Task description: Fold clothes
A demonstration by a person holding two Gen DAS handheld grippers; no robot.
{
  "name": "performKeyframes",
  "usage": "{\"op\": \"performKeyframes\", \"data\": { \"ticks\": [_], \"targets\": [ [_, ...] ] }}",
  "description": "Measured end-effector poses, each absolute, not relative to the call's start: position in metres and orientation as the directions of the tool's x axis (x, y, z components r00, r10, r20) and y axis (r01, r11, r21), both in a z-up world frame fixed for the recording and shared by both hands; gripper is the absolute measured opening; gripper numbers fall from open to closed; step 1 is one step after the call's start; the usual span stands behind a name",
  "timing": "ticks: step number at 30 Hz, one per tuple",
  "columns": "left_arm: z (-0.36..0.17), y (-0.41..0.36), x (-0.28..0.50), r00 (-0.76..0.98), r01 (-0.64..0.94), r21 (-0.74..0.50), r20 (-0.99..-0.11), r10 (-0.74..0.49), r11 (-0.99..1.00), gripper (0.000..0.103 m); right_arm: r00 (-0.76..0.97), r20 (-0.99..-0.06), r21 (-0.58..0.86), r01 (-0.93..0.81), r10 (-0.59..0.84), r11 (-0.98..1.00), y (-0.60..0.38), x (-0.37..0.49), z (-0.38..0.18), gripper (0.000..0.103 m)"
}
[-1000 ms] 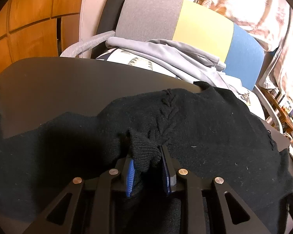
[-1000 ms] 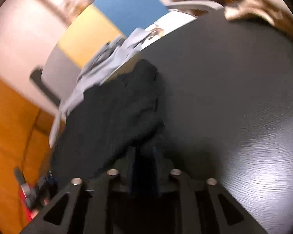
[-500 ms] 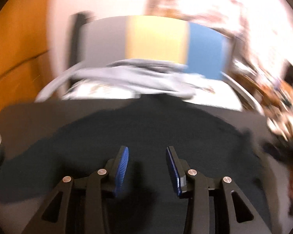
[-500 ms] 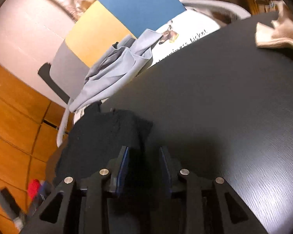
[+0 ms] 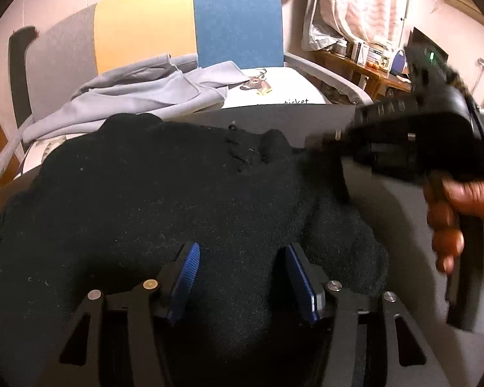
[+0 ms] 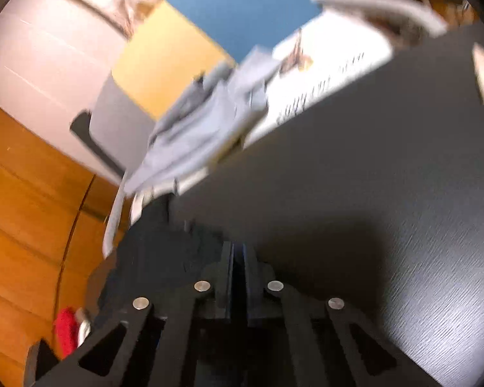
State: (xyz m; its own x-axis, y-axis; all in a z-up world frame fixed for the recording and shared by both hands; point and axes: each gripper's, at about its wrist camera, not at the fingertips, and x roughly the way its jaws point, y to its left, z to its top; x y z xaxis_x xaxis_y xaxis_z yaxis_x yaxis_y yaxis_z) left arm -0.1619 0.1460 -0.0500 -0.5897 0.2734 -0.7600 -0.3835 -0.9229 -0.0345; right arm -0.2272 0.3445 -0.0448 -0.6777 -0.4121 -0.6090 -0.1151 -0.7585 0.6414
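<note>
Black knit, a sweater [image 5: 164,200], lies spread over the dark table [image 5: 387,200] and fills the left wrist view from 9 o'clock to about 3 o'clock, its far edge bumpy toward 12 and one layer lapped over another at 3 o'clock. Over it hangs the left gripper [image 5: 240,277], claw wide, blue pads [image 5: 185,274] clear of the cloth and holding nothing. Further right, at 3 o'clock in that view, the right gripper [image 5: 413,148] is carried by a hand [image 5: 448,219], its nose at the sweater's right edge; in its own blurred view the right gripper [image 6: 238,258] has its claw pressed narrow, fingers nearly meeting, and I cannot tell whether a pinch of the knit sits between them (dark on dark, and smeared). Behind the table a chair [image 5: 190,22] holds a grey garment [image 5: 151,93] and a white shirt [image 5: 274,93]. How far the folding has got, the pictures do not settle. Risks from here, as I judge them: a thin pinch may slip from that narrow claw; thick knit dragged by one corner would bunch and skew the layers; and the far edge, close to the table's rim, could slide off toward the chair.
</note>
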Motion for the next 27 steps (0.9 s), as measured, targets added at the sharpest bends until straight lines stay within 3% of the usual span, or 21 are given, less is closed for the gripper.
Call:
{"op": "performKeyframes", "data": {
  "ticks": [3,6,7,8,11,15,23,27],
  "targets": [
    [-0.052,0.147,-0.161,-0.598,-0.384,-0.009,-0.759,0.257,-0.923,0.059,-0.681,-0.618,0.626,-0.124,-0.392,-0.770,0.345,-0.231,-0.045,0.000],
    [-0.052,0.145,-0.160,-0.595,-0.385,-0.019,-0.759,0.264,-0.923,0.060,-0.685,-0.578,0.666,-0.082,-0.443,-0.741,0.345,-0.218,-0.044,0.008],
    [-0.053,0.143,-0.166,-0.593,-0.384,-0.027,-0.759,0.269,-0.923,0.060,-0.687,-0.564,0.677,-0.065,-0.459,-0.733,0.346,-0.210,-0.042,0.025],
    [-0.053,0.142,-0.167,-0.590,-0.385,-0.039,-0.758,0.278,-0.922,0.061,-0.676,-0.576,0.668,-0.064,-0.460,-0.742,0.346,-0.199,-0.040,0.031],
    [-0.052,0.139,-0.169,-0.582,-0.389,-0.065,-0.756,0.299,-0.919,0.063,-0.605,-0.651,0.632,-0.097,-0.458,-0.769,0.345,-0.169,-0.043,0.031],
    [-0.043,0.145,-0.172,-0.587,-0.394,-0.055,-0.753,0.297,-0.917,0.066,-0.569,-0.667,0.627,-0.080,-0.481,-0.775,0.337,-0.123,-0.051,0.031],
    [-0.019,0.161,-0.183,-0.606,-0.404,-0.019,-0.744,0.283,-0.915,0.066,-0.586,-0.766,0.230,0.138,-0.266,-0.964,0.273,-0.109,-0.041,0.031],
    [-0.034,0.202,-0.210,-0.595,-0.470,0.155,-0.782,0.182,-0.869,0.066,-0.591,-0.752,0.247,0.154,-0.290,-0.957,0.270,-0.131,-0.042,0.030]
  ]
}}
